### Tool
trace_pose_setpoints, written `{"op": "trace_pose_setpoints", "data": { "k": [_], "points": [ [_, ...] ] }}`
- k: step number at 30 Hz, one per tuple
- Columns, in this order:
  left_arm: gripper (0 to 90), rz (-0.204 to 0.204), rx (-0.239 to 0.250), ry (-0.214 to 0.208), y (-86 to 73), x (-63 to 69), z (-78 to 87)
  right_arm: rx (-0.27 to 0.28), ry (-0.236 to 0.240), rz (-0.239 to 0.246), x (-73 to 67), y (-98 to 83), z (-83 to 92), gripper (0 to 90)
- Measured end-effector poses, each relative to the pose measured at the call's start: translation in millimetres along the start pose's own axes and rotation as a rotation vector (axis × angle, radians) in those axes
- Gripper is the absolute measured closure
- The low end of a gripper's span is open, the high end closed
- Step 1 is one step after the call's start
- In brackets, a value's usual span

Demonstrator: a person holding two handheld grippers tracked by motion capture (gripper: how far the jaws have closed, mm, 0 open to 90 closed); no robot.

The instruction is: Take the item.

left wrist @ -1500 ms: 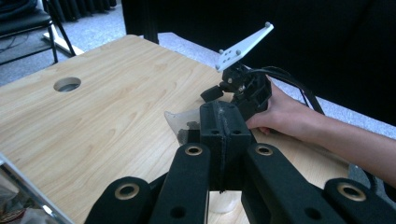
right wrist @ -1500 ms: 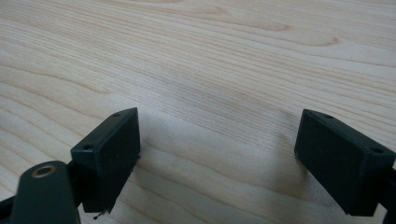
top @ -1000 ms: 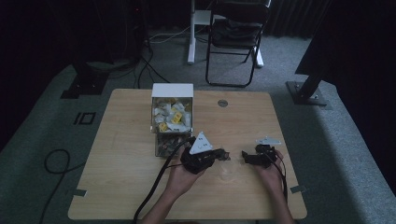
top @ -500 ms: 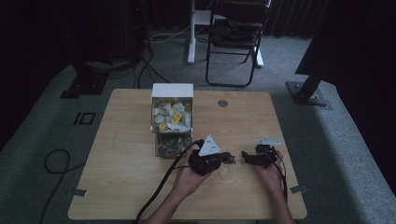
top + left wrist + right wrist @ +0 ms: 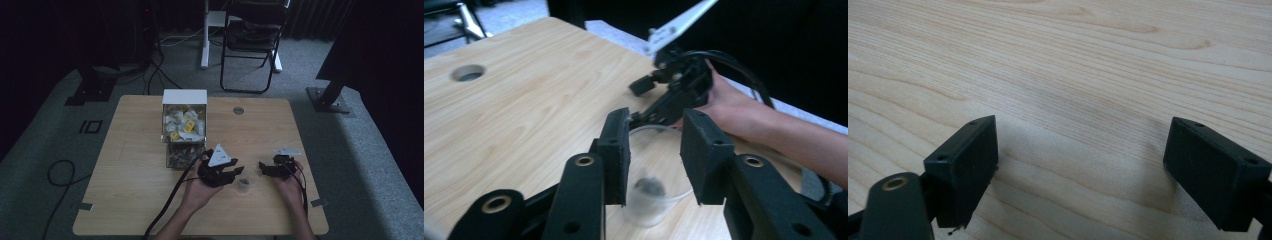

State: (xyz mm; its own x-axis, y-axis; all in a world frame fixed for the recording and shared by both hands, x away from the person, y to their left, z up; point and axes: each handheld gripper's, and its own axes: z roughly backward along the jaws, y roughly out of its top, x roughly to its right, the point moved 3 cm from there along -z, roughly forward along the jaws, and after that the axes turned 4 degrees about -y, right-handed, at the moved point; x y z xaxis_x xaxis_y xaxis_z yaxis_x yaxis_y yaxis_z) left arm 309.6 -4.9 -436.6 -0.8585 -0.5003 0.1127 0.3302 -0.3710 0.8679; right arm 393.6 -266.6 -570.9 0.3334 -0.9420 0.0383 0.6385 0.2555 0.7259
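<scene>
**Cup between your left jaws**

Beyond your left gripper [image 5: 239, 175] stands a clear box [image 5: 184, 129] of packets on the table [image 5: 125, 170]. Its 2 jaws are parted around a clear cup [image 5: 649, 186], which stands between the pads [image 5: 616, 150]; whether they touch it, you cannot tell. Just past the cup, your right gripper [image 5: 1083, 165] points down at bare wood, jaws spread wide, holding nothing.
</scene>
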Motion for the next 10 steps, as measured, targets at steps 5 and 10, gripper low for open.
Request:
{"op": "trace_pose_setpoints", "data": {
  "k": [5, 10],
  "points": [
    [63.7, 0.019, 0.0, 0.036, -10.1, -9.8, 13.1, 0.0, 0.0, -0.001, -0.1, 0.0, 0.0, 14.1],
    [63.6, 0.037, 0.004, 0.067, -18.9, -16.9, 22.3, 0.0, 0.0, -0.001, -0.1, 0.0, 0.0, 14.1]
  ]
}}
